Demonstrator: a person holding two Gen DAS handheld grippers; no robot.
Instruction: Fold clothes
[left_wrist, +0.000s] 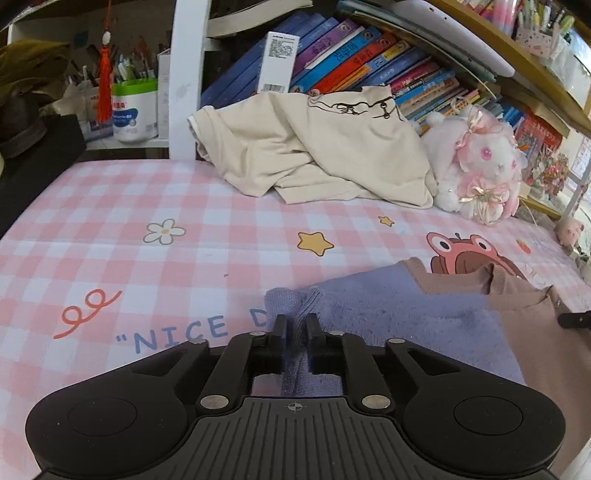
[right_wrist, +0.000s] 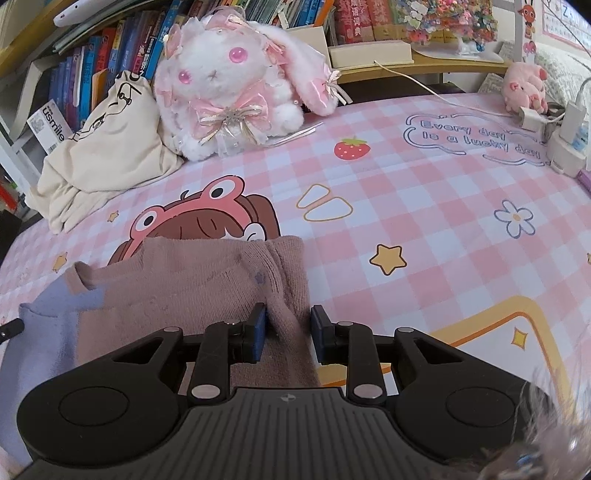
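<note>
A knitted sweater, part purple (left_wrist: 388, 306) and part dusty pink (left_wrist: 535, 332), lies on the pink checked sheet (left_wrist: 147, 206). My left gripper (left_wrist: 295, 325) sits at the sweater's purple end. Its jaws stand slightly apart, and a raised ridge of purple cloth lies loosely between them. My right gripper (right_wrist: 288, 317) is shut on a thick fold of the pink part (right_wrist: 184, 288), and both blue pads (right_wrist: 258, 332) touch the cloth. The tip of each gripper shows at the edge of the other's view.
A crumpled cream T-shirt (left_wrist: 314, 147) lies at the back against a row of books (left_wrist: 369, 62). Beside it sits a white and pink plush rabbit (right_wrist: 229, 92). A small pink plush pig (right_wrist: 524, 88), chargers and a cable (right_wrist: 565, 140) lie far right.
</note>
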